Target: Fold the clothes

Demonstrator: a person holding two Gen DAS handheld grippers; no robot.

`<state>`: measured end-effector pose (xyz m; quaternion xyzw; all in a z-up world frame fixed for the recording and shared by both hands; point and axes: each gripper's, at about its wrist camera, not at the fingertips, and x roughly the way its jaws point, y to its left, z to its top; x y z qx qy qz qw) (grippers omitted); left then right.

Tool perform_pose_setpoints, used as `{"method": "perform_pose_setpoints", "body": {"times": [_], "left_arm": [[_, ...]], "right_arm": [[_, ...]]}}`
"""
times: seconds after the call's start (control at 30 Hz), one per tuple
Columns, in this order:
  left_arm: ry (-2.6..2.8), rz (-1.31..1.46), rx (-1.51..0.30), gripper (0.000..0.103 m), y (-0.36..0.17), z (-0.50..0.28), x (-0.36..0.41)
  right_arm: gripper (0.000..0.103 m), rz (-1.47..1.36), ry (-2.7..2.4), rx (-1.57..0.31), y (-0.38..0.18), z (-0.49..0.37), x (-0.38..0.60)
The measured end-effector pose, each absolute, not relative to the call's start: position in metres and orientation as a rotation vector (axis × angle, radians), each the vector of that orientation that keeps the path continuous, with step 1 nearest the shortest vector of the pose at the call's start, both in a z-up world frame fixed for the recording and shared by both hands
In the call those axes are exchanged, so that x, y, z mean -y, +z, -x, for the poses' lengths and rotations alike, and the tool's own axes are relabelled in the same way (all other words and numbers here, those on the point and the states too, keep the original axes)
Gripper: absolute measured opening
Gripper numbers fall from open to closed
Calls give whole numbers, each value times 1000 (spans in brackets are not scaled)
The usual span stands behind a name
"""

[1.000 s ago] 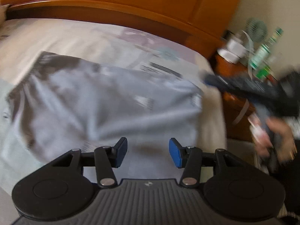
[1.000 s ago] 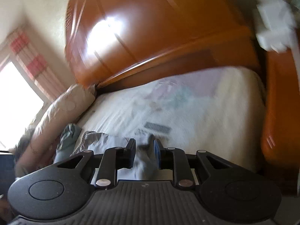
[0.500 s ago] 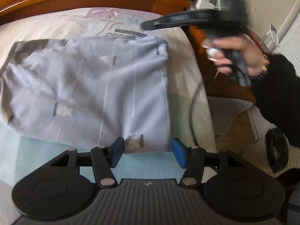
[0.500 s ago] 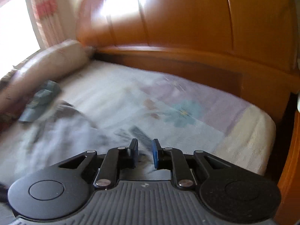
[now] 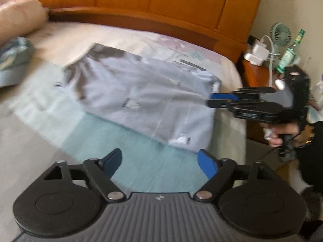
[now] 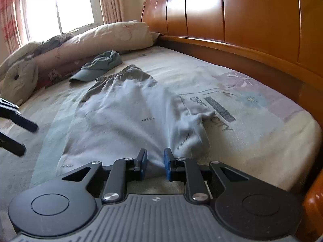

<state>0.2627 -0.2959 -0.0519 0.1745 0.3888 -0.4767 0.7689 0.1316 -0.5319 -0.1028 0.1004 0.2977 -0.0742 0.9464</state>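
Light grey shorts [image 5: 141, 96] [image 6: 125, 111] lie flat on the bed, with the dark waistband at the far end. My left gripper [image 5: 160, 155] hovers over the teal sheet just short of the shorts' near edge. Its jaws are opening wide and nothing is between them. It also shows at the left edge of the right wrist view as the left gripper [image 6: 28, 139]. My right gripper [image 6: 155, 157] [image 5: 210, 99] sits at the shorts' right hem with a bunch of cloth pinched between its blue pads, and its jaws are easing open slightly.
A green cap [image 6: 101, 66] [image 5: 12, 60] lies beyond the waistband, beside a rolled quilt [image 6: 90, 40]. The wooden headboard [image 6: 242, 20] runs along the far side. A nightstand [image 5: 254, 74] holds a small fan [image 5: 280, 34], a bottle [image 5: 288, 54] and chargers. A person's hand [image 5: 282, 133] grips the right tool.
My left gripper's jaws have spread wide and it has drawn back off the shorts' near edge. The right gripper has rolled level and come down to the right hem.
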Motion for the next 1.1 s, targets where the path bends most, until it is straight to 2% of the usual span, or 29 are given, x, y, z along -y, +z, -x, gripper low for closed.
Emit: {"method": "perform_pose_setpoints", "body": {"times": [0.2,0.33,0.4,0.43,0.53,0.63,0.8,0.87,1.03,1.1], "left_arm": [[-942,-430,-750,91,-55,-227,277],[-924,-396,-756,92,-61,-209,268],[-913,-384,-757,92,-63,-203,264],[-906,-382,-753,92,-63,-200,261],[-857,-391,-722,93,-61,-195,259],[-818,-417,-673,98,-57,-190,257],[-808,-395,-680,98,-57,-191,255],[-810,-379,-698,98,-59,-193,253],[-806,-362,-721,98,-63,-200,252],[-800,-356,-722,98,-63,-201,254]], "right_arm": [[38,-157,-41,-563,-90,-140,500],[41,-167,-35,-631,-108,-147,479],[54,-147,-18,-626,-107,-137,466],[55,-127,-3,-631,-103,-135,462],[53,-129,-20,-596,-85,-137,479],[53,-168,-88,-529,-69,-149,509],[52,-205,-160,-561,-93,-167,547],[43,-199,-189,-583,-107,-164,556],[45,-226,-218,-552,-85,-153,558],[52,-204,-197,-516,-78,-159,554]]}}
